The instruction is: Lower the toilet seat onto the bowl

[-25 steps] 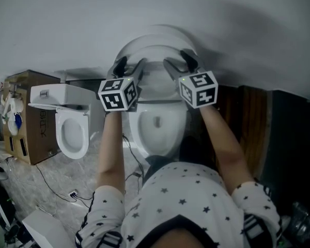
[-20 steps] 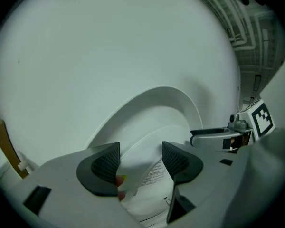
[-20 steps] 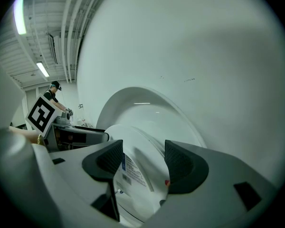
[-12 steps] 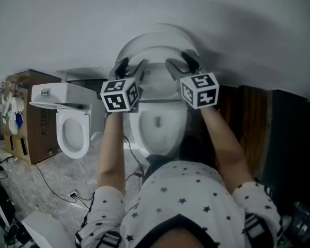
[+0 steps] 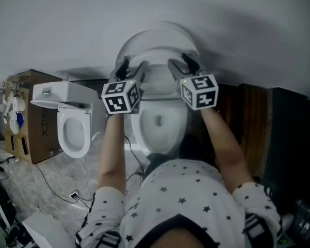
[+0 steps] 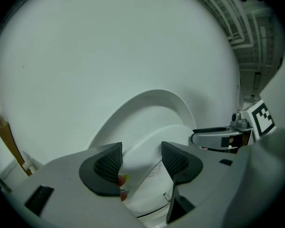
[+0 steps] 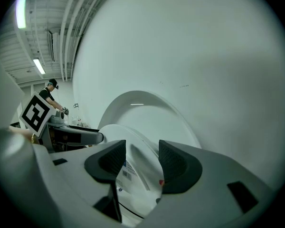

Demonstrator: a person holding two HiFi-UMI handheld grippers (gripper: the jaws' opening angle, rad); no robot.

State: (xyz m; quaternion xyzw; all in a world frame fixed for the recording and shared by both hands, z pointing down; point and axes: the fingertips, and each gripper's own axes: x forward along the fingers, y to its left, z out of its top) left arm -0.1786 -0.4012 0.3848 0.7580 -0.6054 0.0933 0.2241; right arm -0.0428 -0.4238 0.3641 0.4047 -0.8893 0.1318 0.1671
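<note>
Head view shows the toilet seat (image 5: 157, 51) upright at the rear edge of the bowl (image 5: 137, 130), leaning back against the lid (image 5: 155, 31). The left gripper (image 5: 130, 66) has its jaws apart astride the seat's left rim, the pads not pressing it. The right gripper (image 5: 182, 63), whose jaws have just been closing, straddles the right rim and has not clamped it either. If only one side bites, the seat will likely twist at its hinges. A loose hold on the smooth plastic could slip and let the seat slam onto the bowl.
</note>
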